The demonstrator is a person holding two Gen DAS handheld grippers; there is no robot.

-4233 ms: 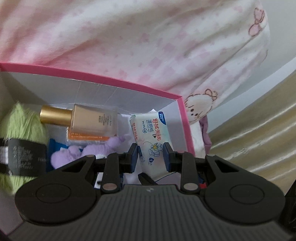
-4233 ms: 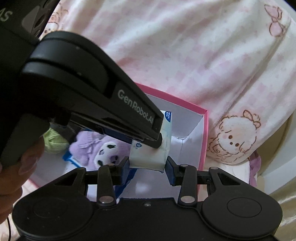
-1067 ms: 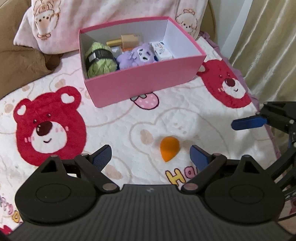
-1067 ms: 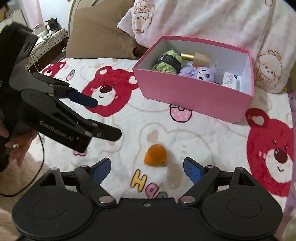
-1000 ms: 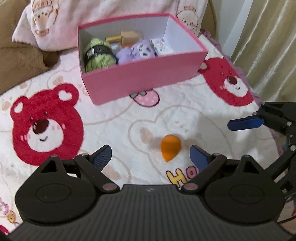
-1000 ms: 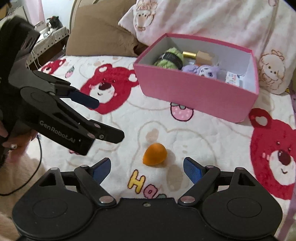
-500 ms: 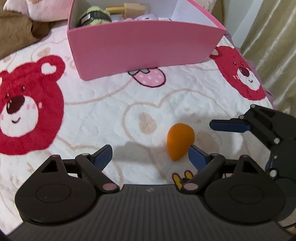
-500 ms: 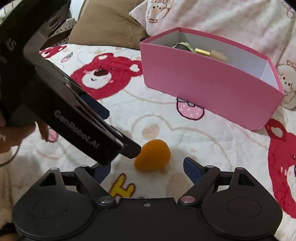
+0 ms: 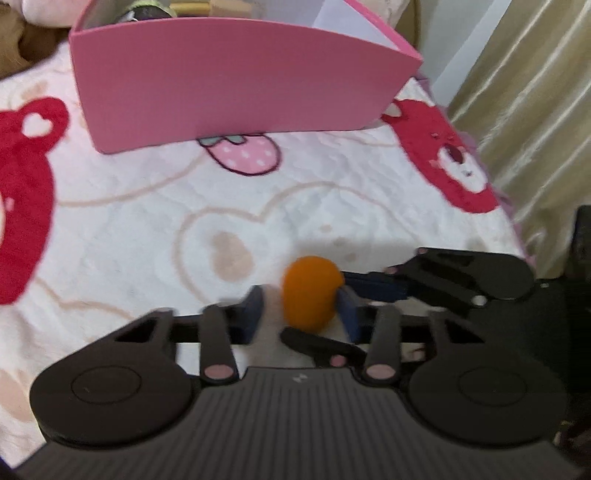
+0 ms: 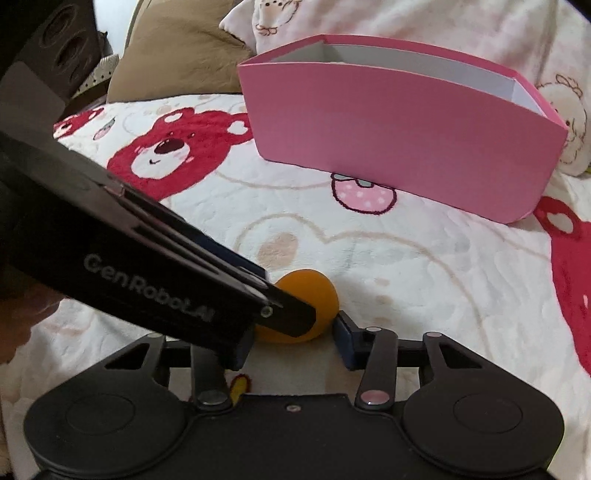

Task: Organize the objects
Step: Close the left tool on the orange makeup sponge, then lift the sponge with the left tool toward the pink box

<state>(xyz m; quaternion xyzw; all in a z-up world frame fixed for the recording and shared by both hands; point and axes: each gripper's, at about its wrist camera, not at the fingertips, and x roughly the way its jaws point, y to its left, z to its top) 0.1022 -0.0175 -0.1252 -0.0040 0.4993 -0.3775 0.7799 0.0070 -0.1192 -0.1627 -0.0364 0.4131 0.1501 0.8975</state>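
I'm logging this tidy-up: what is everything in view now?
orange sponge: one, orange, on the blanket, between both grippers' fingers
pink box: one, pink, behind the sponge
blanket: one, white with red bears, under everything
brown pillow: one, brown, behind the box
pale pillow: one, pink-white, behind the box
curtain: one, beige, right edge
left gripper: one, black, jaws have just been closing round the sponge, one pad clear
right gripper: one, black, jaws have just been closing round the sponge

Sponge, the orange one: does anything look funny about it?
Yes. The sponge lies out on the blanket, not in the box, and both the left tongs and right tongs have just been closing around it at once, crossing each other.
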